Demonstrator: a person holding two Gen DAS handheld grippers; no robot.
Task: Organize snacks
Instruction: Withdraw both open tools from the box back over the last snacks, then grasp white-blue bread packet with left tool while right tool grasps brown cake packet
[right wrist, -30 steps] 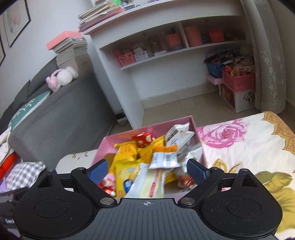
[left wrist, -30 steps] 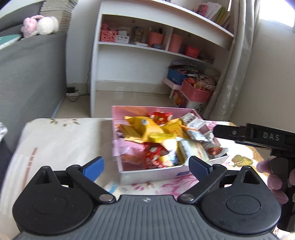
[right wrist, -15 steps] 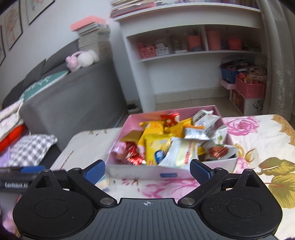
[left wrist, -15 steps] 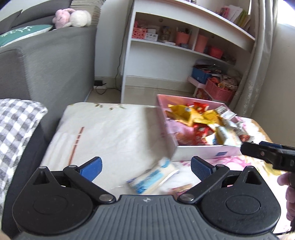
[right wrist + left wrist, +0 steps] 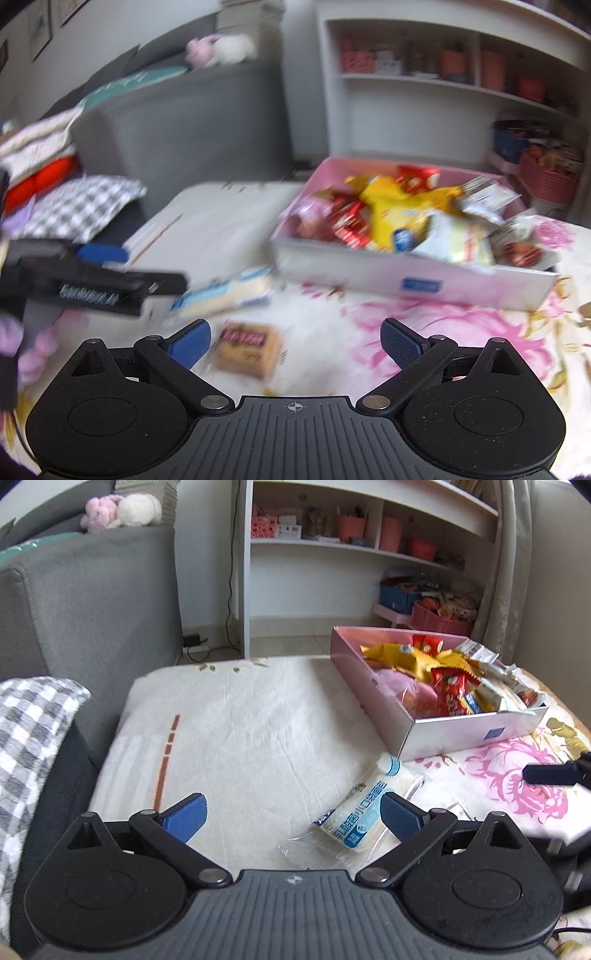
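A pink box [image 5: 465, 731] full of snack packets [image 5: 436, 664] stands on the table at the right in the left wrist view; the box also shows in the right wrist view [image 5: 413, 284]. A white-and-blue snack packet [image 5: 360, 812] lies in front of the box, beside my left gripper's right fingertip. It also shows in the right wrist view [image 5: 225, 291]. A tan snack bar [image 5: 249, 349] lies just ahead of my right gripper [image 5: 295, 341]. My left gripper [image 5: 293, 814] is open and empty. My right gripper is open and empty.
A white and floral cloth [image 5: 240, 731] covers the table. A grey sofa [image 5: 85, 602] with a checked cushion [image 5: 29, 723] stands at the left. A white shelf unit [image 5: 354, 550] and pink baskets [image 5: 439, 618] stand behind.
Both grippers have drawn back from the box and swung left. The white-and-blue packet and the tan bar on the cloth have come into view.
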